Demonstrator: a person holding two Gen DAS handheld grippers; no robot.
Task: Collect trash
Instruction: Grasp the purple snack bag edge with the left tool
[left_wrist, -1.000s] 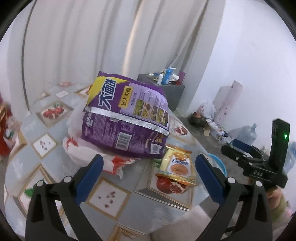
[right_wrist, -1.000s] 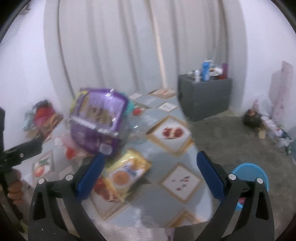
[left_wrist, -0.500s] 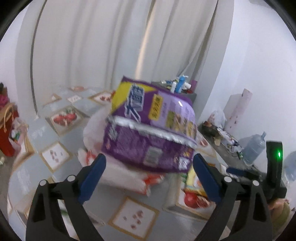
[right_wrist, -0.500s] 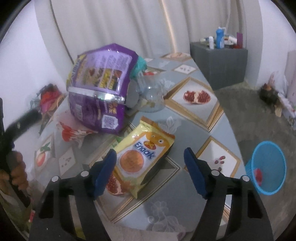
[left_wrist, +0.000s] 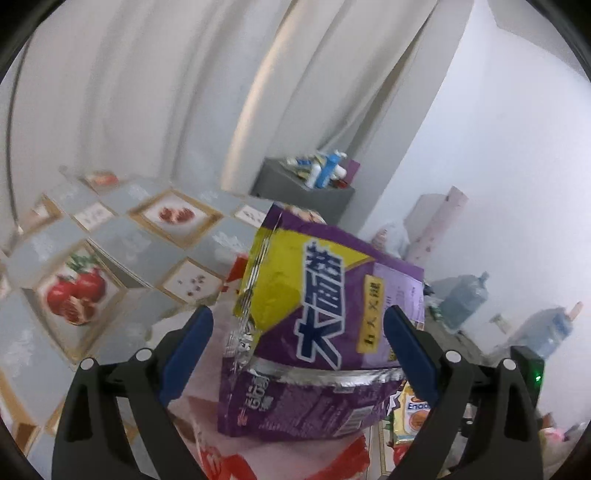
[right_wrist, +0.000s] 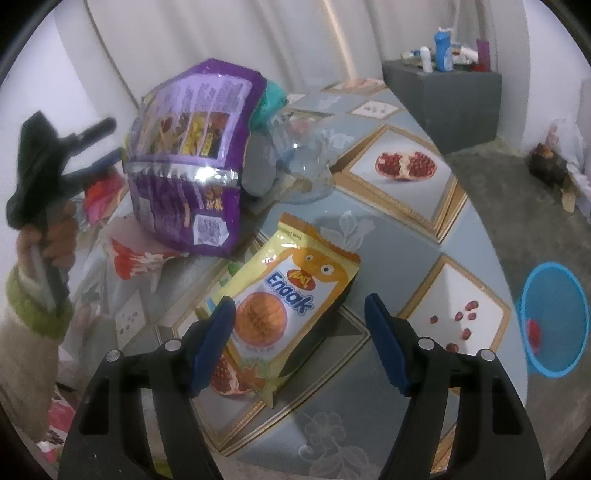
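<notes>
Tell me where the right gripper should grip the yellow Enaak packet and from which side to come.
Grip the yellow Enaak packet across its width, near the lower end, coming from above. It lies flat on the table with its length running away between the fingers of the right gripper, whose jaws are closing but not yet touching it.

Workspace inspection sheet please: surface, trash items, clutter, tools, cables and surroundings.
Surface: table under a pomegranate-print cloth.
Job's things: purple snack bag propped on a red-and-white plastic bag; yellow Enaak packet lying flat; blue bin on the floor.
Clutter: crumpled clear plastic and a teal item behind the purple bag.
Tools: left tool open, straddling the purple bag; right tool closing around the Enaak packet, pads not yet on it.
Cables: nothing seen.
Surroundings: white curtain, grey cabinet with bottles, water jugs.
</notes>
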